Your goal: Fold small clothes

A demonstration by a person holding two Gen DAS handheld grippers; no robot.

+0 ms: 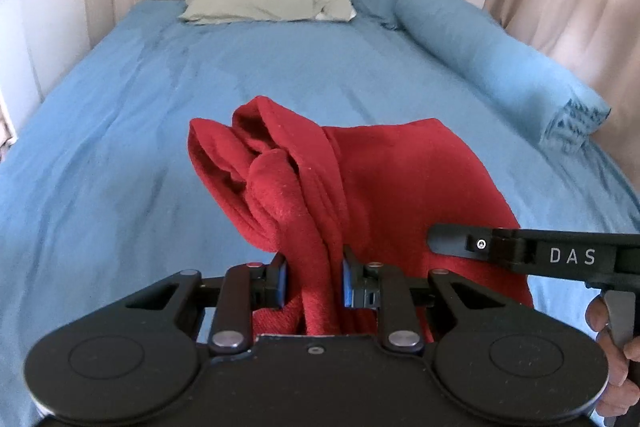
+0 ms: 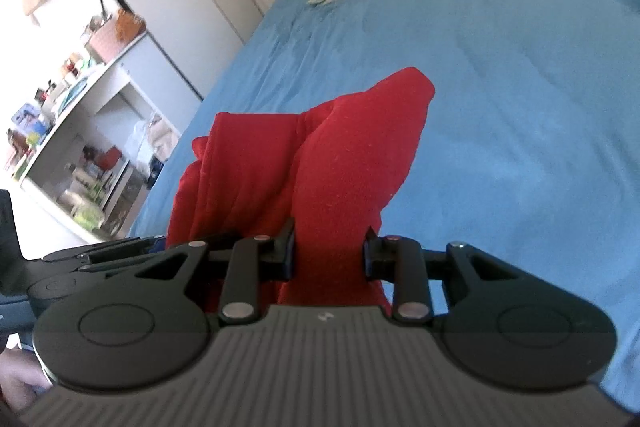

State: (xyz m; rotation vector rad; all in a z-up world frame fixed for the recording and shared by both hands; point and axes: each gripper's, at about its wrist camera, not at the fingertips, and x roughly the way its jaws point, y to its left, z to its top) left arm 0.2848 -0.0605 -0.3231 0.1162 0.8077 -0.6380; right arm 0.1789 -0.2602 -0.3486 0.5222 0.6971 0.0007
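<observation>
Here the left hand-held gripper (image 1: 315,281) stands partly closed, its blue pads pinching a bunched fold of the red garment (image 1: 352,183), which hangs lifted above the blue bed sheet (image 1: 120,131). Just beside it, the right hand-held gripper (image 2: 330,255) is likewise narrowed and clamps another thick fold of the same garment. The cloth droops between both toward the sheet, well short of the green pillow (image 1: 268,3).
</observation>
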